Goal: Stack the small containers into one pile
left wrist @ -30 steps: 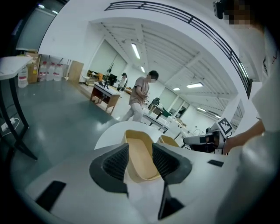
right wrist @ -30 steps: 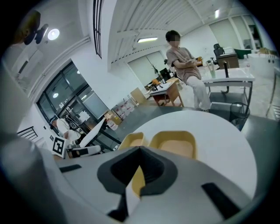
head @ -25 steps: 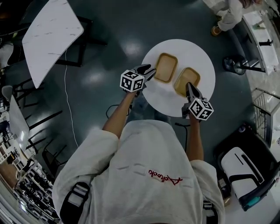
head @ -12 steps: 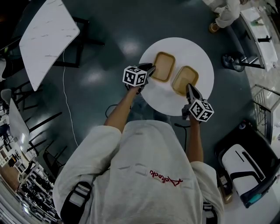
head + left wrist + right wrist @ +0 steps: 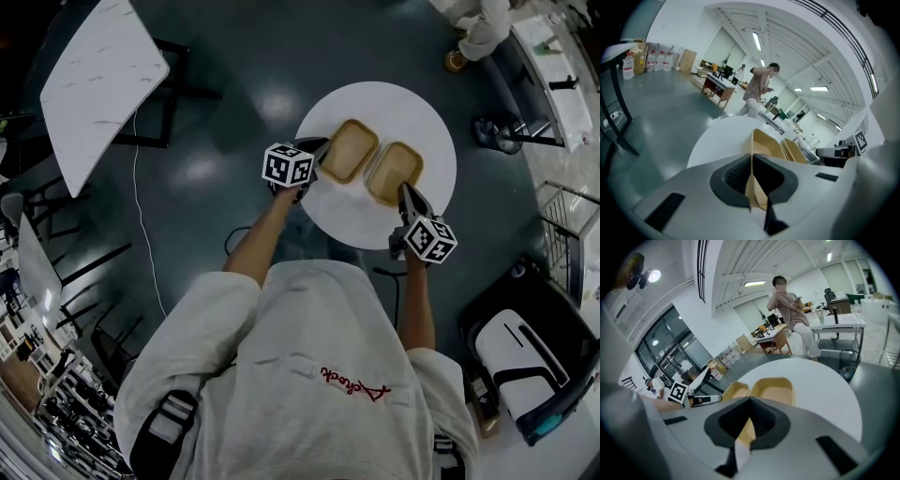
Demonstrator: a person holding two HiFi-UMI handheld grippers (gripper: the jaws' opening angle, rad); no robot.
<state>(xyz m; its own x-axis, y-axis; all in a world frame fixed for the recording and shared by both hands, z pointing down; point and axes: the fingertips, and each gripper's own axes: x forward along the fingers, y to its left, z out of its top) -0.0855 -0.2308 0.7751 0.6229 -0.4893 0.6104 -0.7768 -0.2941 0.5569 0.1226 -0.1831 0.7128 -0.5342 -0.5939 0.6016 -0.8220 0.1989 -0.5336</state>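
Two shallow tan containers lie side by side on a round white table [image 5: 375,220]. The left container [image 5: 349,150] has its near-left rim between the pads of my left gripper [image 5: 316,150]. In the left gripper view the jaws of the left gripper [image 5: 751,157] are closing, with the thin wall of the left container [image 5: 764,143] pinched between them. The right container [image 5: 395,172] touches the left one. My right gripper [image 5: 406,192] is at its near edge. In the right gripper view the right gripper [image 5: 750,401] is shut on the rim of the right container [image 5: 776,390], with the left container [image 5: 733,391] beside it.
A person [image 5: 483,33] is beyond the table's far side. A white angular tabletop [image 5: 103,75] on dark legs stands at the upper left. A white case [image 5: 511,361] lies on the dark floor at the lower right, and a cable [image 5: 141,216] runs across the floor on the left.
My left gripper moved in to the left container's rim and its jaws went from wide apart to closed on it. That container shifted slightly toward the right one. The right gripper stayed put.
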